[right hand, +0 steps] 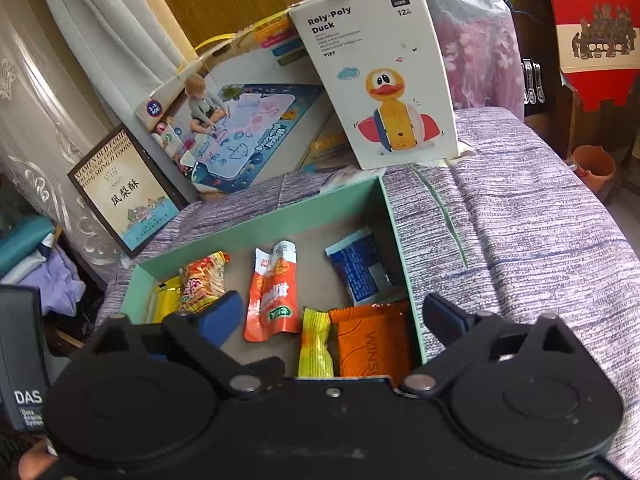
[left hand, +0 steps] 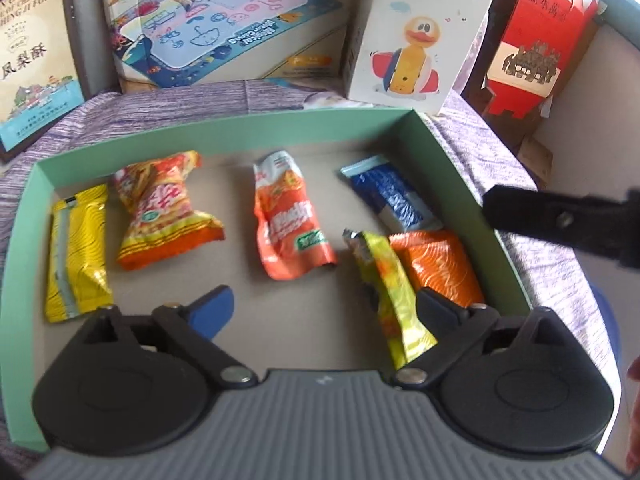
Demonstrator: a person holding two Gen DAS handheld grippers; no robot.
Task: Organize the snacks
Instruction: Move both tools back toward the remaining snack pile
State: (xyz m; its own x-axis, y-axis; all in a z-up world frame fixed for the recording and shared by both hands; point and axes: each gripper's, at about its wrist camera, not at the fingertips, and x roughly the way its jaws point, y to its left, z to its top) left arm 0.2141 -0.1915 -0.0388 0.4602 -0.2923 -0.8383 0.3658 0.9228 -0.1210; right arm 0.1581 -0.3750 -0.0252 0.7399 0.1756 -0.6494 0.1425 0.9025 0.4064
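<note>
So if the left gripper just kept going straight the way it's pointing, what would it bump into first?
Probably the orange-red pouch lying mid-tray. The left gripper is open with nothing between its pads, aimed down into the green tray. Depth is hard to judge, so it might touch bare tray floor just before the pouch.

The tray floor is bare at near centre, between the snack packets. Upright boxes crowd just beyond its far wall. Packets fill the near right corner.

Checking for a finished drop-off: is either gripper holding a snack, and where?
Nothing held. Left gripper and right gripper are both open over the tray, pads clear of the snacks.
</note>
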